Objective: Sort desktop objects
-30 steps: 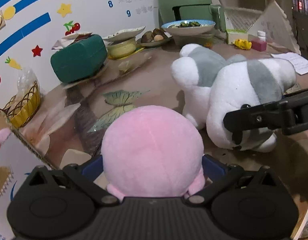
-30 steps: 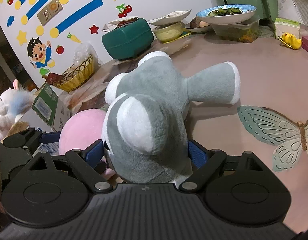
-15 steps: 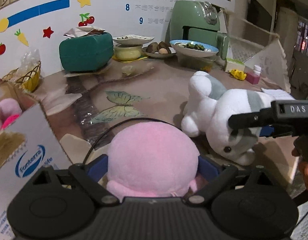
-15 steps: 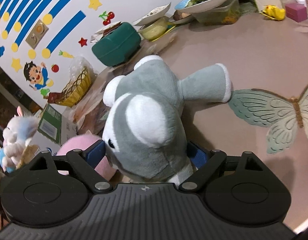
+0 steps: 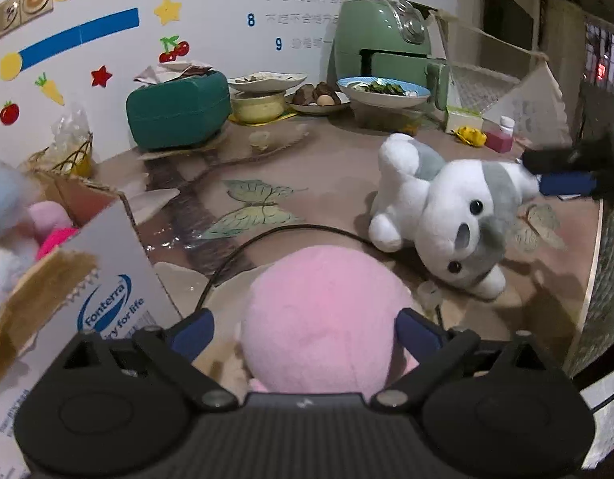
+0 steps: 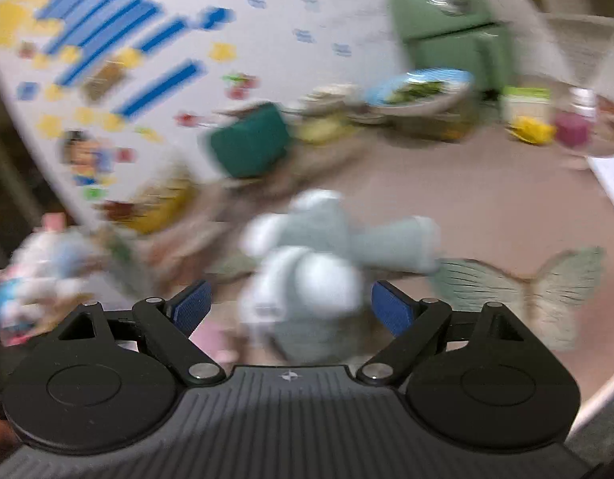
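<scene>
My left gripper (image 5: 307, 329) is shut on a round pink plush toy (image 5: 322, 319) and holds it beside an open cardboard box (image 5: 107, 271) at the left. A grey and white plush animal (image 5: 446, 211) lies on the table to the right. My right gripper (image 6: 293, 311) is open with its blue pads (image 6: 392, 313) wide apart, clear of the plush animal (image 6: 314, 263), which sits in front of them. The right wrist view is badly blurred. The right gripper's tip shows in the left wrist view (image 5: 566, 171) by the animal's head.
The box holds other plush toys (image 5: 47, 219). A green tissue box (image 5: 179, 109), bowls and plates of food (image 5: 382, 90), a green air fryer (image 5: 386, 40) and a wire basket (image 5: 67, 155) stand along the back. The table edge (image 5: 594, 239) runs at the right.
My right gripper has opened and let go of the grey and white plush, which now lies on the table. My left gripper has carried the pink plush nearer the box.
</scene>
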The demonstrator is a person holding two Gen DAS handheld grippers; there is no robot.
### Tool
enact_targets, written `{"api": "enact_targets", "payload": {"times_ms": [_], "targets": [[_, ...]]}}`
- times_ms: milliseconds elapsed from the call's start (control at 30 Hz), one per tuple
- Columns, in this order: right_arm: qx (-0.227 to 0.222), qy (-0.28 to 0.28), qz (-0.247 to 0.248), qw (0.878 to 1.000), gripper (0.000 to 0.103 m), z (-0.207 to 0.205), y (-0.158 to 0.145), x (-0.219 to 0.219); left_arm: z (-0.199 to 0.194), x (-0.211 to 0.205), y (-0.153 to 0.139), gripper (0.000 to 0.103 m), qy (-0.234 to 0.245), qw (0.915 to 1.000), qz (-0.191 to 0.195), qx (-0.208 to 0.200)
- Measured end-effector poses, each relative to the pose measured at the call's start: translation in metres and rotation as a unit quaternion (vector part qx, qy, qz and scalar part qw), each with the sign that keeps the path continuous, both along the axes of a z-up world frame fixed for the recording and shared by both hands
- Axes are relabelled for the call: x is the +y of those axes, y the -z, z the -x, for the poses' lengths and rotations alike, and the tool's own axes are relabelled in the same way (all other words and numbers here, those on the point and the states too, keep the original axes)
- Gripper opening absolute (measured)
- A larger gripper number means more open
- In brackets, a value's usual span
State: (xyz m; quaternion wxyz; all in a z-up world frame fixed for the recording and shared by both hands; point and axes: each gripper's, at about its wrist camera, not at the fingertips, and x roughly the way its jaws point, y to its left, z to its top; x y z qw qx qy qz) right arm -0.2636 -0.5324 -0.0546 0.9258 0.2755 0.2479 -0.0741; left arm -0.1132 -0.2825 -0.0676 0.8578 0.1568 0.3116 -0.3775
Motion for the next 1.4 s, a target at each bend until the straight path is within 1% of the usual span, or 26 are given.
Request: {"api": "enact_targets", "payload": {"times_ms": [100,233,367,500,633,700,733,833,900,933,1033,1100,1233,1333,1400], "targets": [[0.019,-0.025,-0.042,0.999,0.103,-0.015,0.013,0.007,0.003,0.003,0.002,0.099,0.01,0.9999,-0.009,0.004],[0.044,-0.058,-0.097,0.993,0.103,-0.034,0.031,0.017,0.008,0.007,0.007,0.099,0.022,0.9996,-0.015,0.013],[0.069,-0.091,-0.152,0.982,0.103,-0.053,0.048,0.026,0.009,0.012,0.011,0.099,0.021,0.9996,-0.007,0.019],[0.093,-0.12,-0.206,0.967,0.103,-0.072,0.066,0.035,0.008,0.013,0.013,0.099,0.023,0.9995,-0.001,0.021],[0.094,-0.103,-0.247,0.959,0.103,-0.088,0.083,0.032,0.007,0.01,0.018,0.1,0.039,0.9988,0.007,0.03],[0.085,-0.106,-0.283,0.949,0.103,-0.093,0.096,0.032,0.008,0.008,0.02,0.1,0.046,0.9984,0.01,0.033],[0.083,-0.105,-0.297,0.946,0.103,-0.094,0.101,0.031,0.008,0.007,0.021,0.101,0.048,0.9982,0.011,0.033],[0.066,-0.104,-0.313,0.942,0.103,-0.099,0.107,0.029,0.007,0.007,0.023,0.103,0.052,0.998,0.018,0.032],[0.062,-0.103,-0.322,0.939,0.103,-0.102,0.107,0.027,0.005,0.008,0.023,0.103,0.056,0.9975,0.024,0.035],[0.06,-0.107,-0.323,0.939,0.103,-0.104,0.106,0.027,0.005,0.008,0.022,0.103,0.057,0.9974,0.026,0.036],[0.07,-0.119,-0.296,0.945,0.103,-0.112,0.103,0.034,0.004,0.008,0.023,0.103,0.057,0.9973,0.028,0.037],[0.07,-0.118,-0.288,0.948,0.103,-0.115,0.1,0.038,0.004,0.007,0.024,0.103,0.055,0.9974,0.028,0.036],[0.064,-0.139,-0.21,0.966,0.103,-0.119,0.083,0.049,0.001,0.01,0.027,0.103,0.058,0.9965,0.031,0.052],[0.069,-0.168,-0.145,0.973,0.103,-0.122,0.068,0.06,-0.001,0.014,0.029,0.103,0.059,0.9958,0.031,0.062],[0.07,-0.184,-0.108,0.974,0.101,-0.123,0.058,0.066,-0.002,0.019,0.029,0.103,0.056,0.9958,0.03,0.066]]}}
